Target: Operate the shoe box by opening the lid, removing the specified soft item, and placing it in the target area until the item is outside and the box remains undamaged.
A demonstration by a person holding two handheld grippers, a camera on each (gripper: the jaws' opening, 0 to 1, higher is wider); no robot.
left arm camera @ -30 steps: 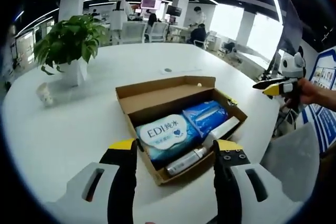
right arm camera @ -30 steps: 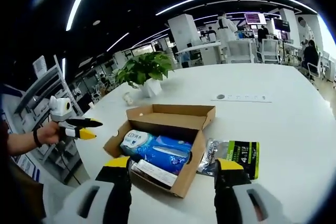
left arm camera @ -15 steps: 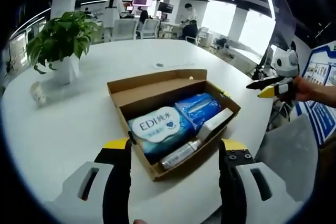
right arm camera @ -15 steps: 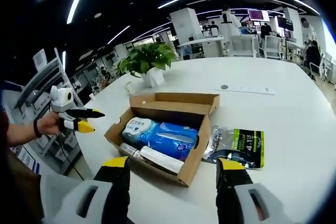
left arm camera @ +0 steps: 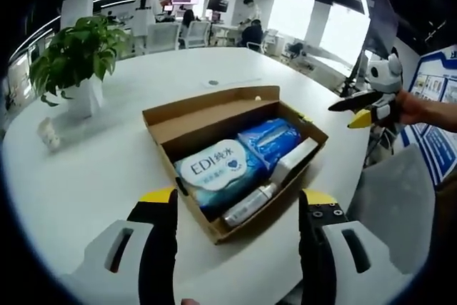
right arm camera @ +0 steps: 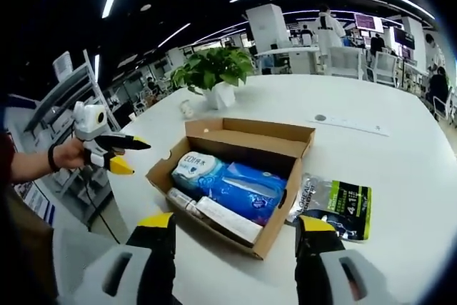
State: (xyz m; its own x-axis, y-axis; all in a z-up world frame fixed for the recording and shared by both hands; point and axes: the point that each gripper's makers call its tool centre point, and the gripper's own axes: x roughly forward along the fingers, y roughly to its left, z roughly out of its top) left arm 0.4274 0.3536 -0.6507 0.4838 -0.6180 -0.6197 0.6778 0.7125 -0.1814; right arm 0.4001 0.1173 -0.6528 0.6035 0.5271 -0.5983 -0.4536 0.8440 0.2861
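Observation:
The brown cardboard shoe box (left arm camera: 193, 208) stands on the white table with its lid (left arm camera: 207, 101) folded back at the far side. Inside lie a white-and-blue wipes pack (left arm camera: 214, 169), a blue soft pack (left arm camera: 270, 137), a white tube (left arm camera: 291, 162) and a small bottle (left arm camera: 250, 206). My left gripper (left arm camera: 238, 198) hangs open just short of the box's near corner. My right gripper (right arm camera: 234, 223) is open too, above the box (right arm camera: 280, 219) near its front wall, holding nothing. Each gripper shows in the other's view: right (left arm camera: 360, 108), left (right arm camera: 114, 153), both off the table's edge.
A green-and-black foil packet (right arm camera: 335, 201) lies on the table right beside the box. A potted plant (left arm camera: 75, 55) and a small crumpled object (left arm camera: 48, 132) stand further back. A grey chair (left arm camera: 400, 198) is by the table's edge. Desks and people fill the background.
Both views have shifted a little with the hands, and the box looks slightly nearer. The box and its contents have not moved. Both grippers stay open.

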